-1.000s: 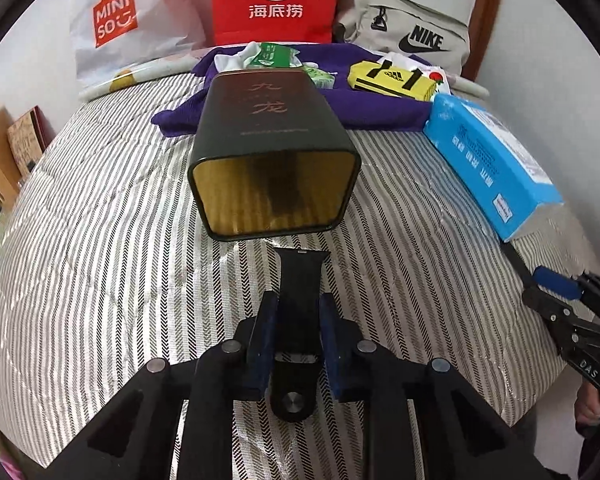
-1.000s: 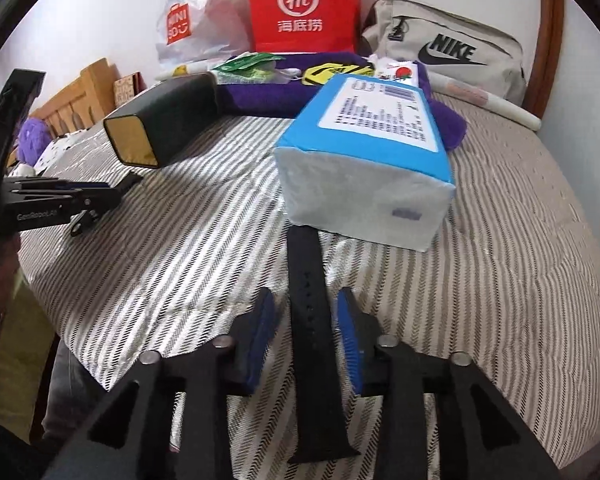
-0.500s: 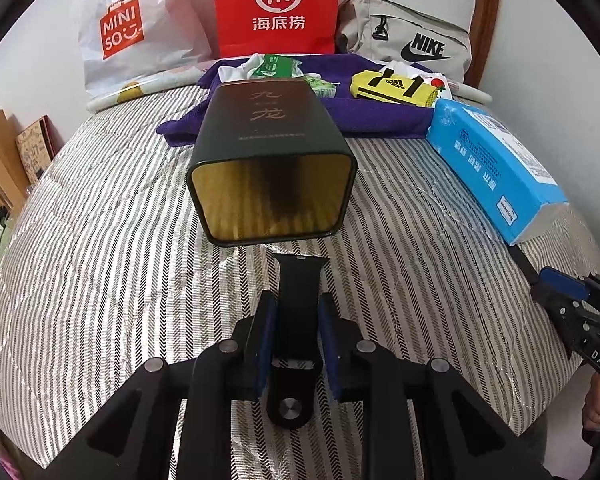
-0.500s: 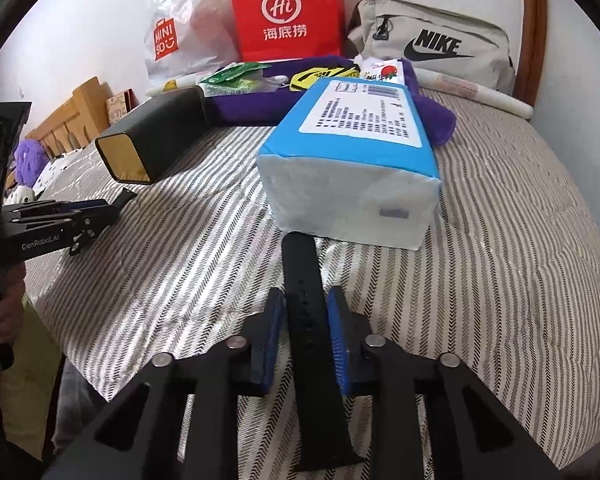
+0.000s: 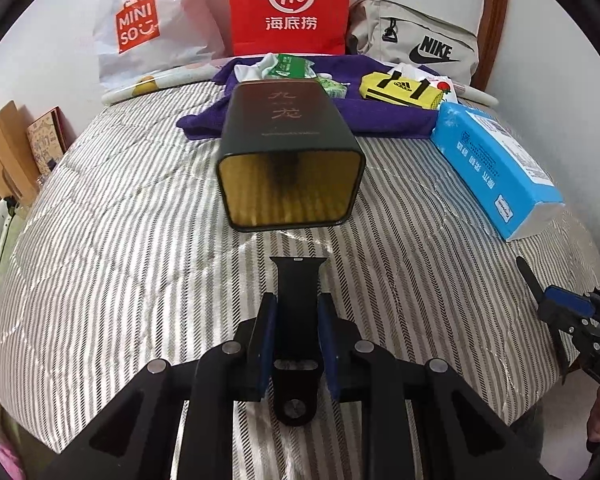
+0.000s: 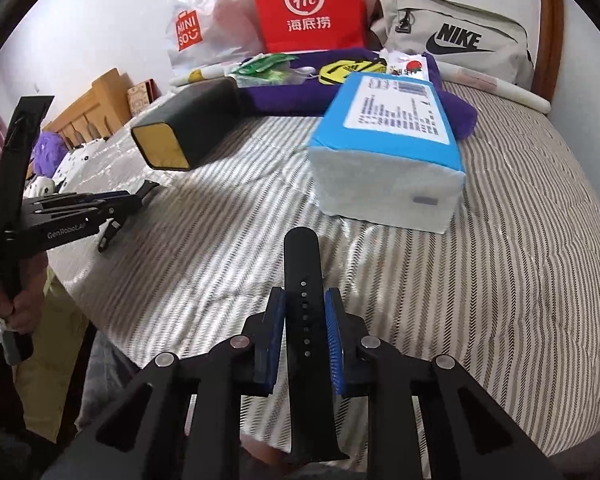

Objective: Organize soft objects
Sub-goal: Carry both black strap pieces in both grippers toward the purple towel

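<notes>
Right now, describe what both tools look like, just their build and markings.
Both are matte black linkage frames with silver pivot rivets and blue ribbed pads on the fingertips. The left tool seen from the right camera carries white "GenRobot.AI" lettering on its side; the right tool shows white letters "DAS" from the left camera. A bare hand grips the left handle; no cables visible.

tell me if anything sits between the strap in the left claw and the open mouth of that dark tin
Nothing visible does. The left claw is shut on the short black strap, whose tip points straight at the gold-lined mouth of the dark tin. Only bare striped bedspread lies in the gap between them.
</notes>
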{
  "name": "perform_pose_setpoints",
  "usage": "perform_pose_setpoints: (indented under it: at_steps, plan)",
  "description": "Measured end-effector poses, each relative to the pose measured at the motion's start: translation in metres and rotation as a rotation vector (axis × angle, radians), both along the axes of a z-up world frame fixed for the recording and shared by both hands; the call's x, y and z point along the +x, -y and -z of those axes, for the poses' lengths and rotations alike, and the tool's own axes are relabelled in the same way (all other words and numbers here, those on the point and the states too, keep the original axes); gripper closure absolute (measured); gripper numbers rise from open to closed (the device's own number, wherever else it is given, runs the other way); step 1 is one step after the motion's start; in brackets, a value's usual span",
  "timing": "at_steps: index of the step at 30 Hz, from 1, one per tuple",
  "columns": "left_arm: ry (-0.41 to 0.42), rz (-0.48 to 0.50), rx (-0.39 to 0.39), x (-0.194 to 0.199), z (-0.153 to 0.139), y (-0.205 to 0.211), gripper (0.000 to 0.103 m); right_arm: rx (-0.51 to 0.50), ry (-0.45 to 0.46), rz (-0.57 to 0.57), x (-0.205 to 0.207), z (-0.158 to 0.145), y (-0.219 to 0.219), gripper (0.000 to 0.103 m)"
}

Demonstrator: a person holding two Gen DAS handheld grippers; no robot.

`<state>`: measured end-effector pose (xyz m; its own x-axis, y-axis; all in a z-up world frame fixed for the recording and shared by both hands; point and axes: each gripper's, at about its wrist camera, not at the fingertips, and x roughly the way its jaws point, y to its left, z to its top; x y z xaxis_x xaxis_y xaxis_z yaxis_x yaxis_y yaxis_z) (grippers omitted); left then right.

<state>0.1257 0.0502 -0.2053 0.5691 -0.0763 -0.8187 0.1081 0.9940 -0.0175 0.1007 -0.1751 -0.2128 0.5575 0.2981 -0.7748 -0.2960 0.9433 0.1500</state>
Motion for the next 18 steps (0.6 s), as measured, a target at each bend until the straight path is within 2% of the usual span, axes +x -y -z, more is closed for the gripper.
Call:
perform_pose_setpoints:
  at_steps: [11, 15, 18]
  plan:
    - [0.042, -0.025, -0.042, -0.009, -0.038, -0.013, 0.083, -0.006, 0.065, -0.034, 0.000, -0.049, -0.013, 0.083]
    - [0.044, -0.015, -0.083, -0.010, -0.053, -0.018, 0.083, 0.009, 0.087, -0.061, 0.002, -0.069, -0.018, 0.083]
    - [0.057, 0.001, -0.079, -0.008, -0.070, -0.019, 0.083, 0.020, 0.098, -0.067, 0.008, -0.079, -0.020, 0.083]
